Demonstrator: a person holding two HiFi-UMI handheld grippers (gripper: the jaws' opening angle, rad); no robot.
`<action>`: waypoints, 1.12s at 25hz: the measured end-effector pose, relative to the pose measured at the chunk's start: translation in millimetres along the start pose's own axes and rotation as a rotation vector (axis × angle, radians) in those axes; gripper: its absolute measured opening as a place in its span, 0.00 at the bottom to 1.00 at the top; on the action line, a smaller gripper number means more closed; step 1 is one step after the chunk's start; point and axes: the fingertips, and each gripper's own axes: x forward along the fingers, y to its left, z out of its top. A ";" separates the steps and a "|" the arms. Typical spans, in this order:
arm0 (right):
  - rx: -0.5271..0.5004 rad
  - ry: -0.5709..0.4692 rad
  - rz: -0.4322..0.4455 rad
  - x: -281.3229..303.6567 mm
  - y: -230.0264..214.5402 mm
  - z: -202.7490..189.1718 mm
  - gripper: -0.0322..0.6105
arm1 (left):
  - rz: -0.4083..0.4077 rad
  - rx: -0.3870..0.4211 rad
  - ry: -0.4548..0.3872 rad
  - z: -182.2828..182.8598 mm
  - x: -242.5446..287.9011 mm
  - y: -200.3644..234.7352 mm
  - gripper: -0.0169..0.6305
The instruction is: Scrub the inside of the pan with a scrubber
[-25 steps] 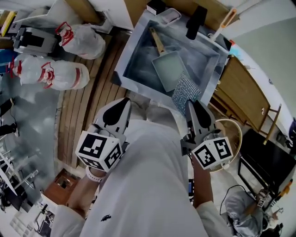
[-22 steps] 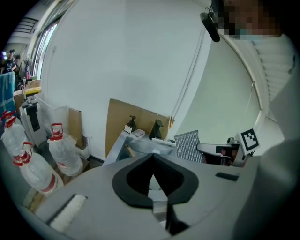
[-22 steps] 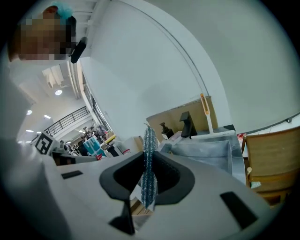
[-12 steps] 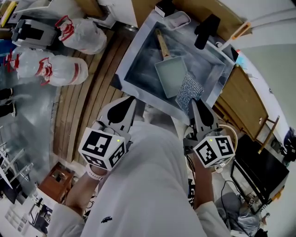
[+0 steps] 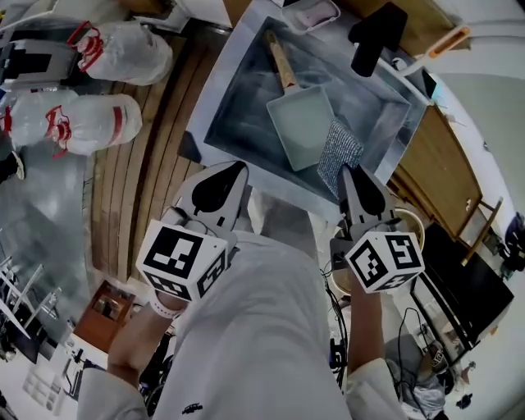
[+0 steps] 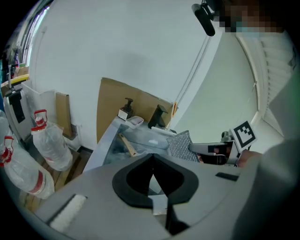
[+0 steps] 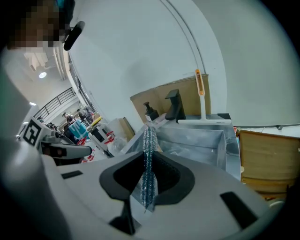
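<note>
A square pale pan (image 5: 302, 127) with a wooden handle (image 5: 280, 62) lies in the steel sink (image 5: 221, 115). My right gripper (image 5: 347, 172) is shut on a grey mesh scrubber (image 5: 338, 152), which hangs over the sink's near rim just right of the pan. Along the right gripper's jaws the scrubber (image 7: 149, 154) shows edge-on, pinched between them. My left gripper (image 5: 236, 169) is shut and holds nothing, hovering at the sink's near edge. From the left gripper (image 6: 152, 159) I see the scrubber (image 6: 182, 144) and the pan handle (image 6: 127, 144).
A black faucet (image 5: 377, 33) and a soap dish (image 5: 316, 12) stand at the sink's far side, with an orange-handled tool (image 7: 199, 84). White plastic bags (image 5: 78, 123) lie on the slatted wood floor (image 5: 156, 164) to the left. A wooden cabinet (image 5: 435, 172) stands at the right.
Both grippers have come nearer the sink. The scrubber, still held by the right gripper, now reaches over the rim beside the pan.
</note>
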 end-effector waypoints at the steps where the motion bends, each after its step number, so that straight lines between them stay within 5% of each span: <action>1: 0.000 0.011 -0.005 4.2 -6.1 -3.5 0.11 | -0.004 -0.001 0.007 -2.8 7.7 0.6 0.03; 13: -0.053 0.189 -0.043 66.2 -64.4 -44.3 0.11 | 0.006 -0.011 0.156 -46.3 91.7 18.0 0.03; 28: -0.211 0.449 -0.034 123.7 -112.3 -82.0 0.12 | -0.059 -0.092 0.188 -67.1 145.5 11.6 0.03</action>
